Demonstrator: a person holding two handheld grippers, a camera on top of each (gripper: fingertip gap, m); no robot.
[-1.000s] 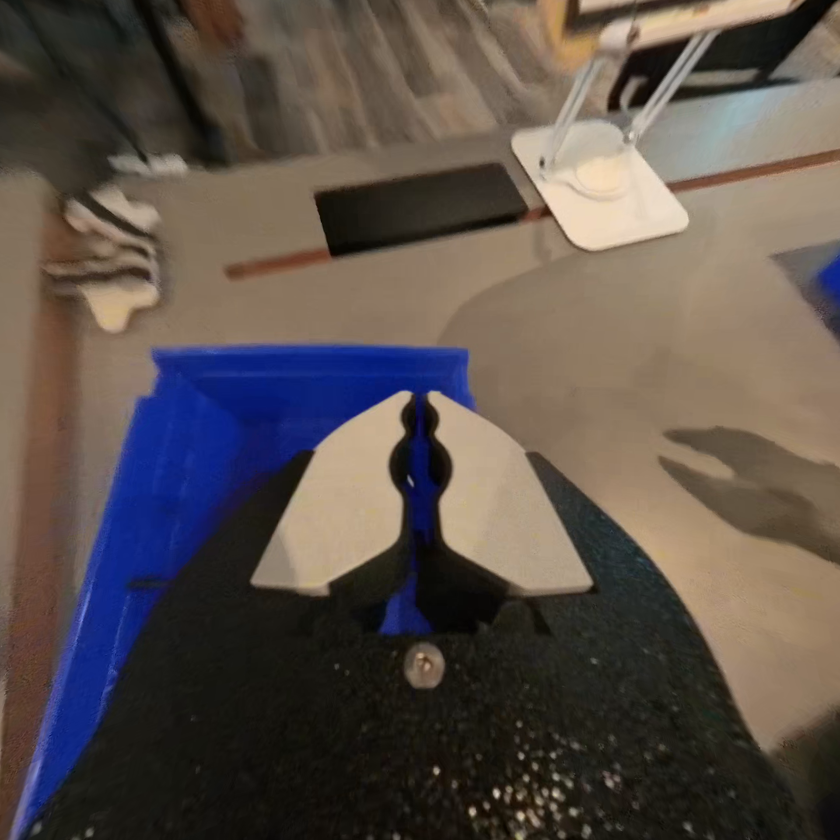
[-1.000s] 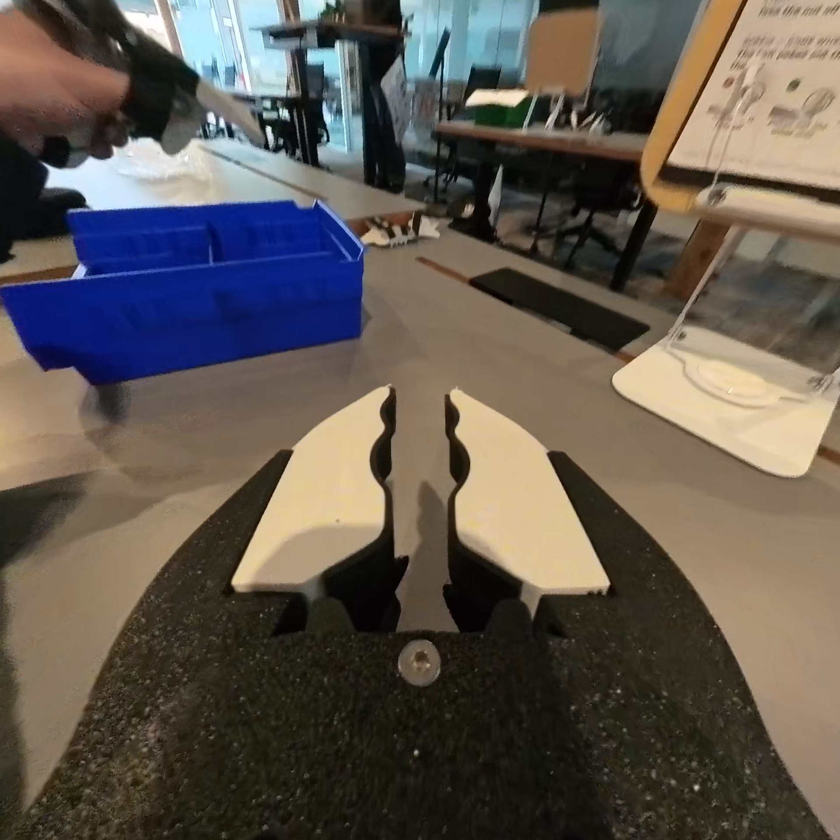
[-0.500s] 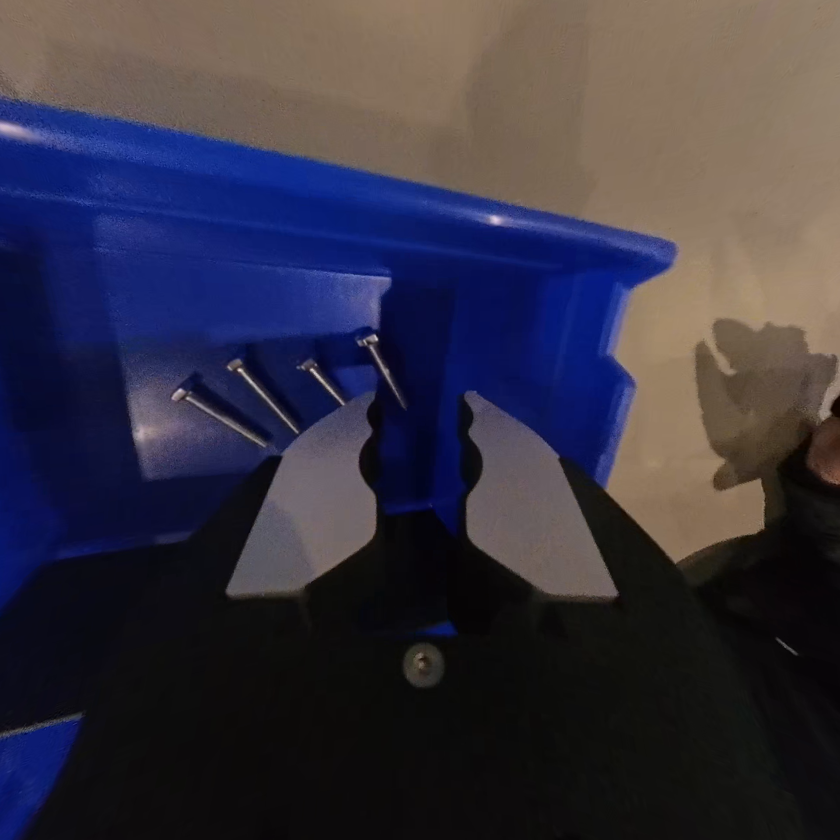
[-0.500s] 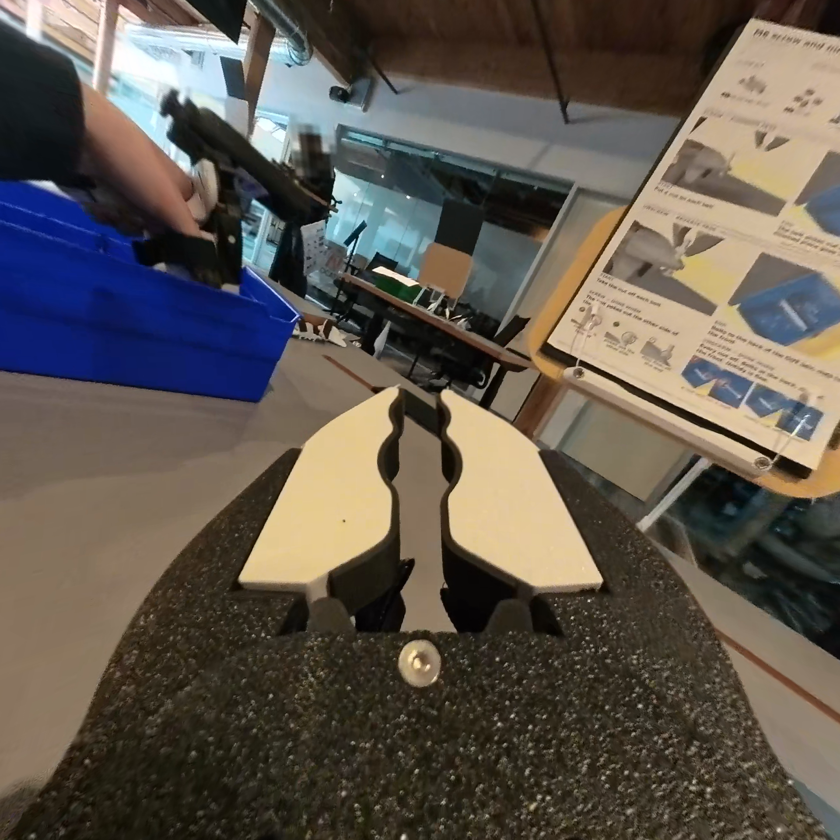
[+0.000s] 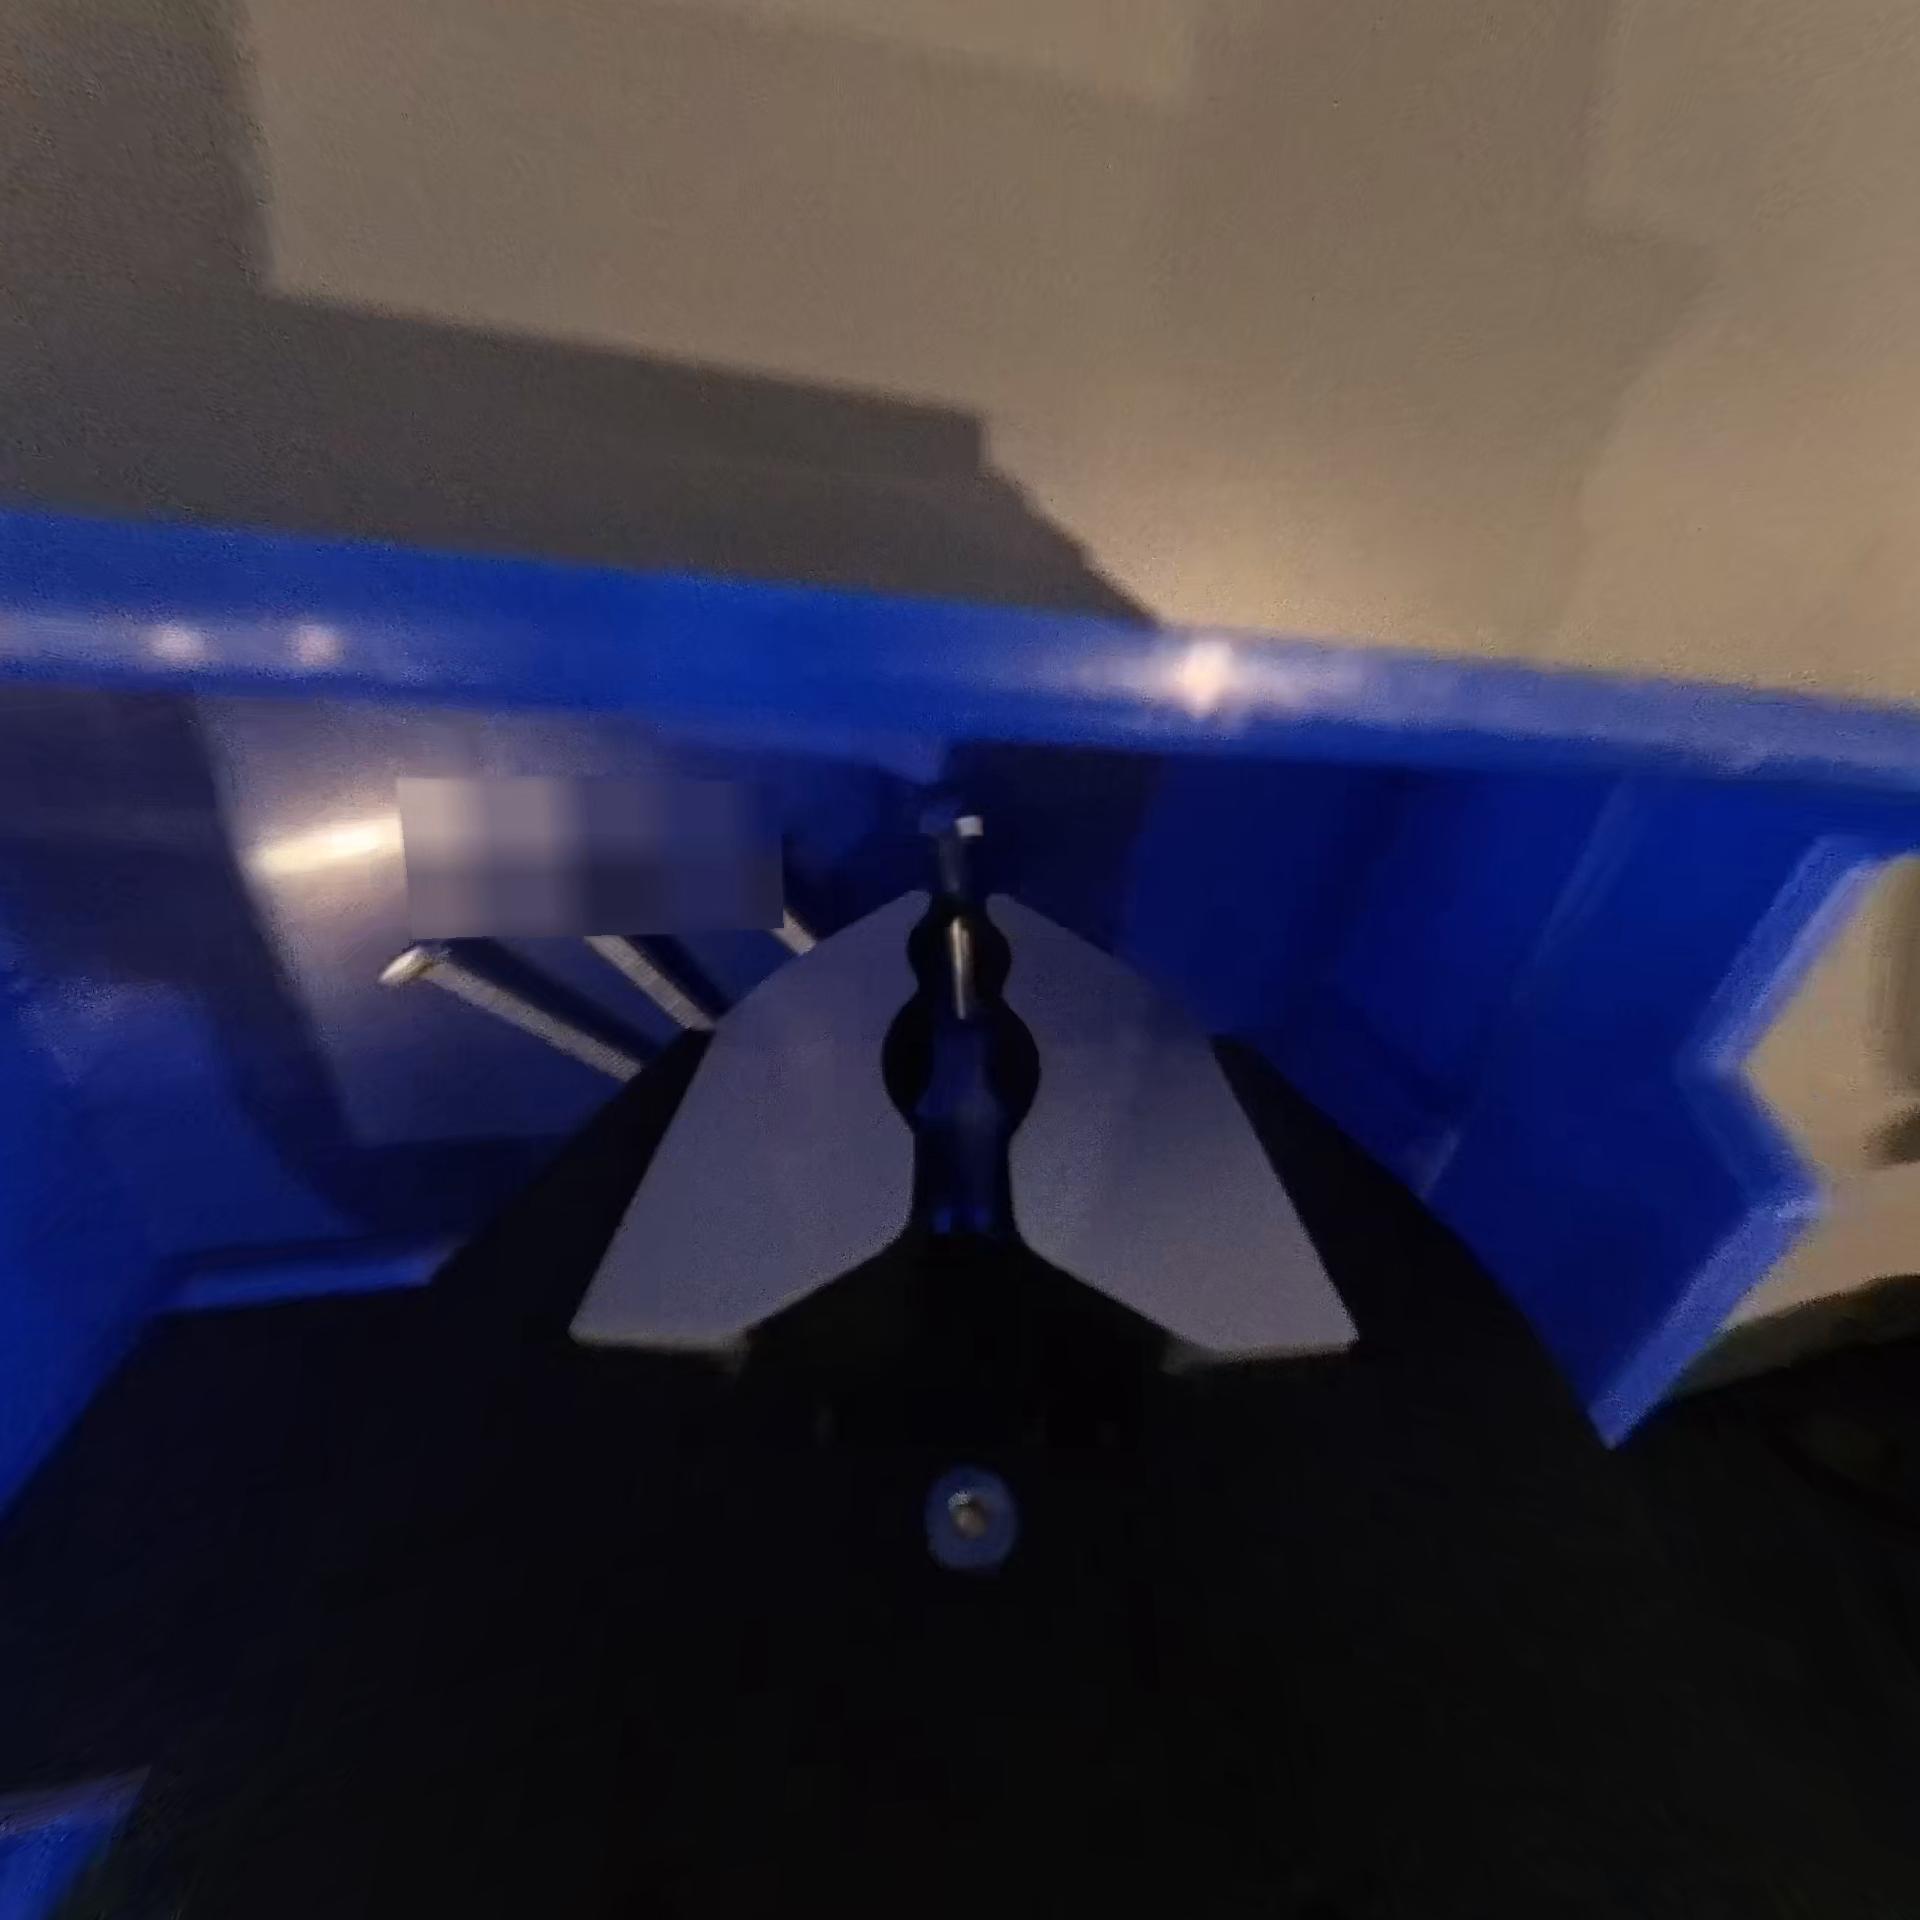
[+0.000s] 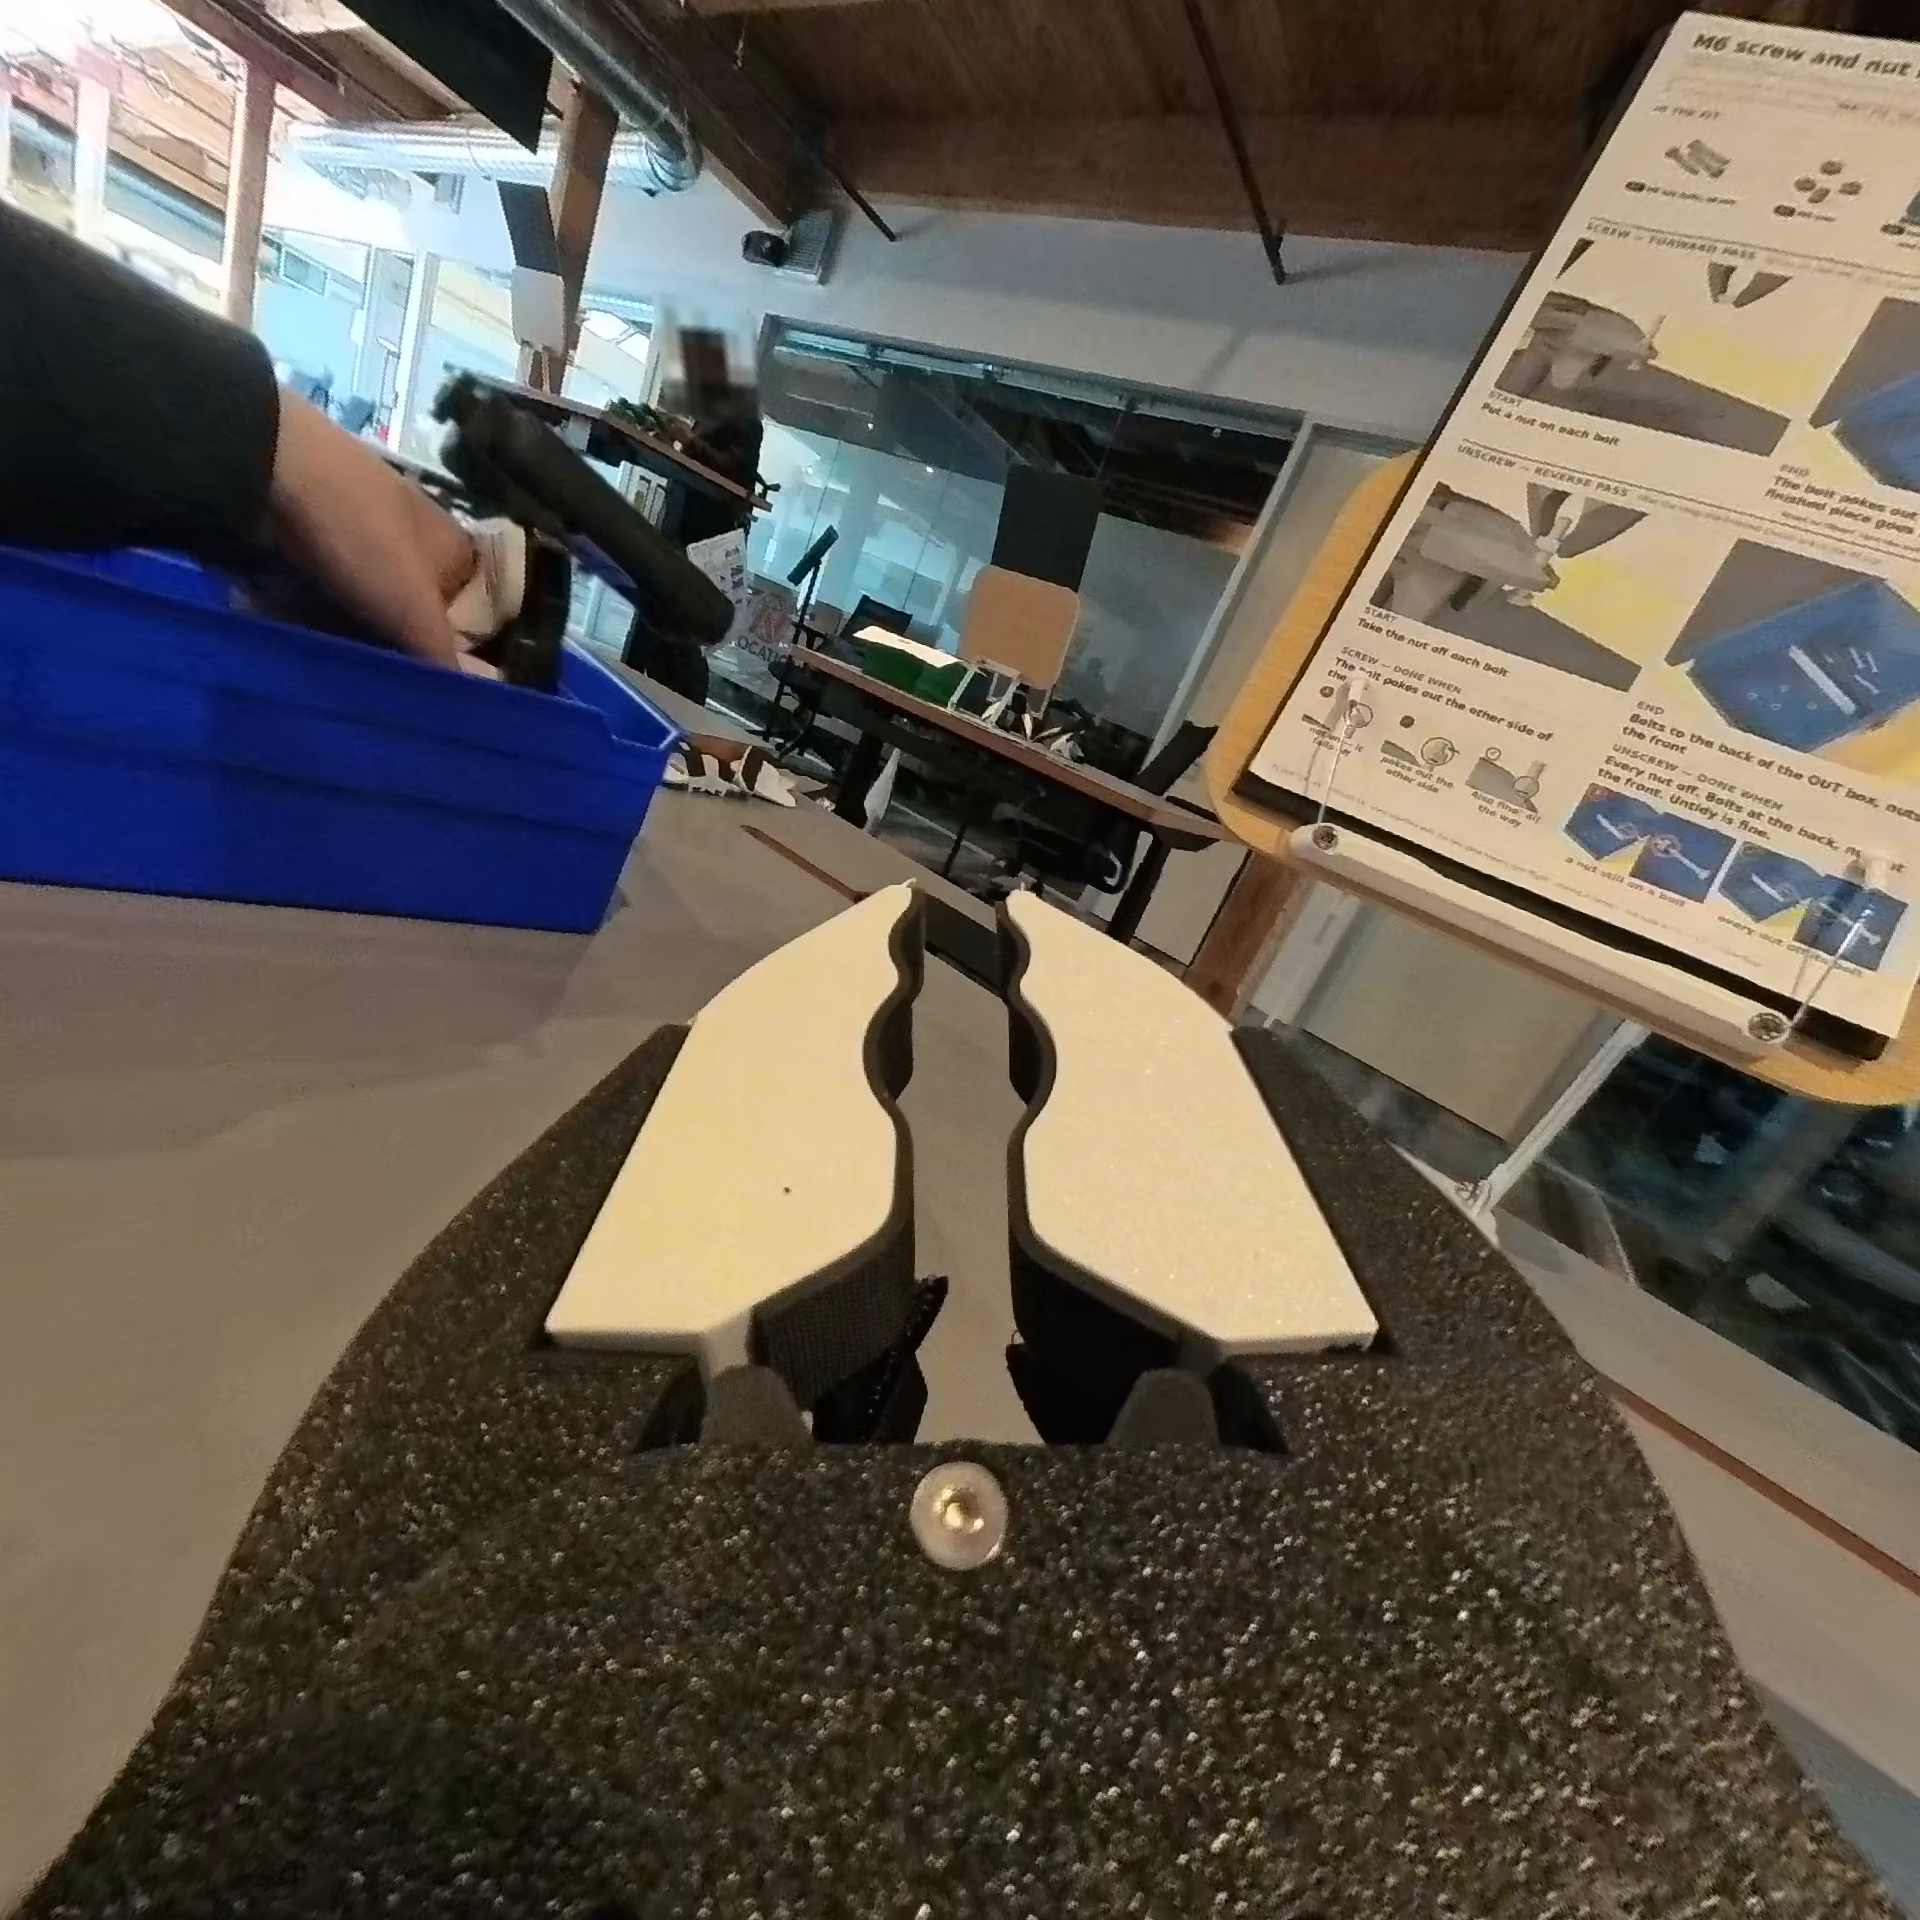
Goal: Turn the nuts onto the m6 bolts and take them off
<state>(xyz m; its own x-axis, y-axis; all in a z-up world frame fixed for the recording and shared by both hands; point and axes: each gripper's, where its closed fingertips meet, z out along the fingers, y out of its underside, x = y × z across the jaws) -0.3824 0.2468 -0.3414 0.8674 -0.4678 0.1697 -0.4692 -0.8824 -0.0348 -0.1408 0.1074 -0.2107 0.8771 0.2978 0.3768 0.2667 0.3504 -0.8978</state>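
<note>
In the left wrist view, my left gripper reaches down into the blue bin. Its jaws are closed on the shaft of a silver bolt, whose head points away towards the bin wall. Two more bolts lie on the bin floor to the left, partly hidden by the left finger. No nuts show. In the right wrist view, my right gripper is empty with a narrow gap between its jaws, low over the grey table. The bin stands at its far left, with a hand holding the left gripper inside it.
An instruction board on a white stand rises at the right of the right wrist view. Desks and chairs stand in the room beyond the table. A mosaic patch covers part of the bin's inner wall in the left wrist view. Left tips to right tips: about 30 cm.
My left gripper swung down into the bin, opened over the row of bolts, then closed on the rightmost bolt. My right gripper tilted upward and kept its narrow gap.
</note>
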